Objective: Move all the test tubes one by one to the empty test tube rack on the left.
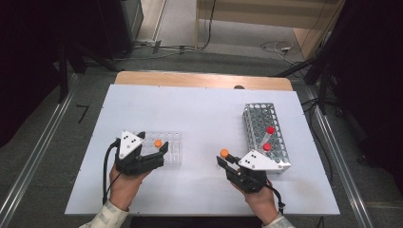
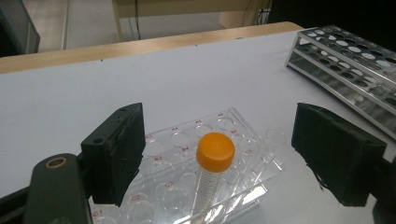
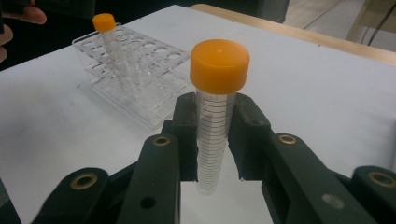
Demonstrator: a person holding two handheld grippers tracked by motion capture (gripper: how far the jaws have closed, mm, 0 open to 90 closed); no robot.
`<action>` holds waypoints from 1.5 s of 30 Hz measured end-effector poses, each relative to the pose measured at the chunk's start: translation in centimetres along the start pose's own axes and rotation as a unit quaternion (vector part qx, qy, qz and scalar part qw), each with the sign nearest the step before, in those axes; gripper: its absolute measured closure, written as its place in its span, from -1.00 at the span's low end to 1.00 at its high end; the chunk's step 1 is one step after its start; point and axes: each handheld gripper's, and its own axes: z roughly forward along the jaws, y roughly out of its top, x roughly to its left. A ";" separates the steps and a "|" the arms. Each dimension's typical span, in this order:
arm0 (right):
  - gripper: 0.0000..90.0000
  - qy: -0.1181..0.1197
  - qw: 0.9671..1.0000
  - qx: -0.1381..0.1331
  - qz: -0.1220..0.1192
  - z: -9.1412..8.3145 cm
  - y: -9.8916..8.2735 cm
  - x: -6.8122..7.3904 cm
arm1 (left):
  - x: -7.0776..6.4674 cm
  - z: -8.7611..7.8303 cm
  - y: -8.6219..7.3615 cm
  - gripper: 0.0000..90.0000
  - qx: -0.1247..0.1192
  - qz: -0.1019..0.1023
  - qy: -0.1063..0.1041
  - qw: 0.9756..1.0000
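In the high view, the left gripper (image 1: 159, 151) rests spread beside the clear plastic tube rack (image 1: 172, 156), while the right gripper (image 1: 225, 159) pinches an orange-capped clear tube (image 1: 224, 153) near the metal mesh rack (image 1: 280, 128). The left gripper view shows wide jaws flanking a second orange-capped tube (image 2: 214, 154) standing in that clear rack. The right gripper view shows the pads clamping the held tube upright.

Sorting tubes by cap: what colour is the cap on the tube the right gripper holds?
Orange; the cap shows best in the right gripper view.
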 end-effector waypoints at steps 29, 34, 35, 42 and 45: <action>0.58 0.062 0.996 0.022 -0.052 6.3 1.2 5.9 | -5.4 0.1 -0.2 0.01 0.027 0.051 -0.121 0.991; 0.58 0.065 0.996 0.021 -0.056 6.5 1.2 6.3 | -5.5 0.2 -0.3 0.44 0.040 0.060 -0.130 0.989; 0.58 0.065 0.996 0.020 -0.056 6.5 1.2 6.3 | -5.5 0.3 -0.4 0.51 0.041 0.060 -0.131 0.989; 0.55 0.065 0.996 0.021 -0.055 6.5 1.3 6.3 | -5.5 0.2 -0.2 0.56 0.042 0.065 -0.128 0.989; 0.23 0.073 0.996 0.022 -0.055 6.2 1.3 6.2 | -5.0 -0.2 0.1 0.56 0.035 0.060 -0.127 0.989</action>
